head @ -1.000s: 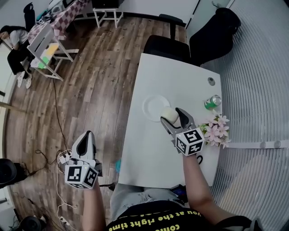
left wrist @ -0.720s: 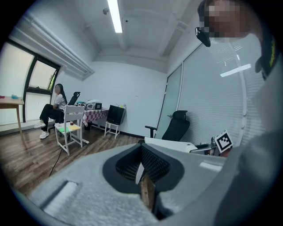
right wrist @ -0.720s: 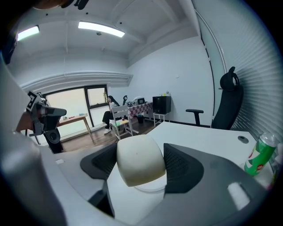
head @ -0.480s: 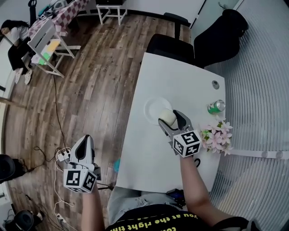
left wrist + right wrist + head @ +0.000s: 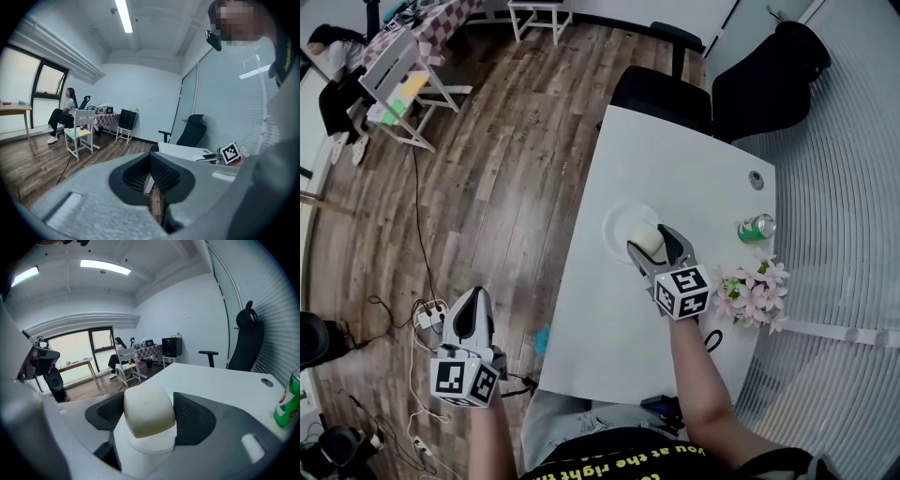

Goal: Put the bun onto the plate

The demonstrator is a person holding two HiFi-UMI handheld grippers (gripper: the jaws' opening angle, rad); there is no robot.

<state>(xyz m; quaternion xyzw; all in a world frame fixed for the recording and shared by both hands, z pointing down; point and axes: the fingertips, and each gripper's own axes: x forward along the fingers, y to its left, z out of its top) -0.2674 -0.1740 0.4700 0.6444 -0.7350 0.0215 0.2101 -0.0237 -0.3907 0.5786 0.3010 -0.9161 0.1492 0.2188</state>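
Observation:
A pale cream bun (image 5: pixel 649 238) (image 5: pixel 148 408) is held between the jaws of my right gripper (image 5: pixel 654 242) (image 5: pixel 149 414), which is shut on it. The bun hangs over the near right edge of a white round plate (image 5: pixel 622 225) on the white table (image 5: pixel 675 178); whether it touches the plate I cannot tell. In the right gripper view the plate (image 5: pixel 150 448) shows under the bun. My left gripper (image 5: pixel 472 314) (image 5: pixel 151 180) hangs off the table's left side over the wooden floor, jaws shut with nothing between them.
A green drink can (image 5: pixel 758 226) (image 5: pixel 287 401) and a bunch of pink flowers (image 5: pixel 750 289) sit at the table's right side. A black office chair (image 5: pixel 661 94) stands at the far end. A white chair (image 5: pixel 398 89) and a seated person (image 5: pixel 333 56) are across the room.
My right gripper with the bun has moved slightly forward and left, over the plate's edge. The left gripper has stayed low beside the table.

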